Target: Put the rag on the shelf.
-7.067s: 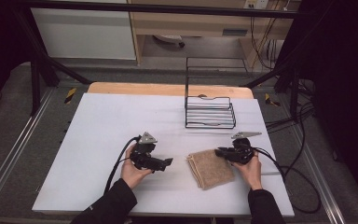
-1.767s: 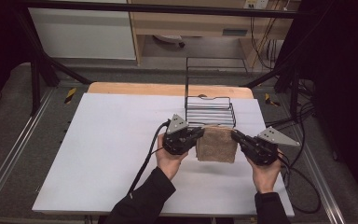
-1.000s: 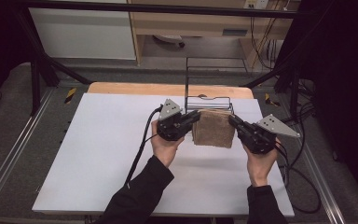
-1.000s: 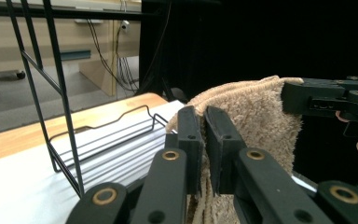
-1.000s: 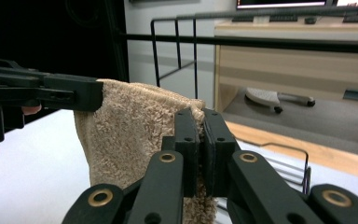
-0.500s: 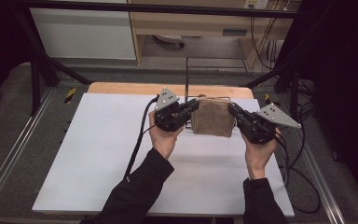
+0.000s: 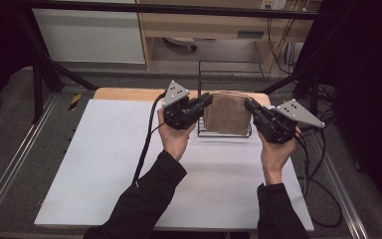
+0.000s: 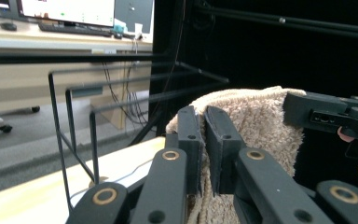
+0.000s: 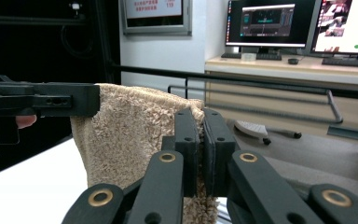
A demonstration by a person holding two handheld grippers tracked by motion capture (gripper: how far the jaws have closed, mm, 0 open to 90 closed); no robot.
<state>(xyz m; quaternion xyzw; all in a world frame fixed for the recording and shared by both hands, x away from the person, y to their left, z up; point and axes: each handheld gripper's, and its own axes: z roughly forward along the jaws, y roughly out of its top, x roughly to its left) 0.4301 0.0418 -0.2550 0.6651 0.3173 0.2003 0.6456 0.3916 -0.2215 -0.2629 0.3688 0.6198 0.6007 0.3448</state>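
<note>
Two grippers, both clamped on one towel. Item one: my left gripper (image 7: 205, 102), jaws pinched tight on the towel's upper left corner; in the left gripper view the pads (image 8: 190, 140) meet with terry cloth squeezed between them. Item two: my right gripper (image 7: 251, 107), jaws likewise closed hard on the upper right corner, cloth caught between the pads (image 9: 186, 140).

Item three: the towel (image 7: 227, 112), brown, folded, hanging as a flat panel between the two grippers, lifted clear of the table (image 7: 104, 164). Relative to the wire rack (image 7: 224, 69) at the table's far edge, it hangs on my side of the rack's tall back frame and over its low front basket, though I cannot tell how high above the wires.

Status, as I judge it: fold done, pick-up done, carry to the rack nearly done. Left to do: lower the towel into the rack, release both corners, draw the grippers back.
</note>
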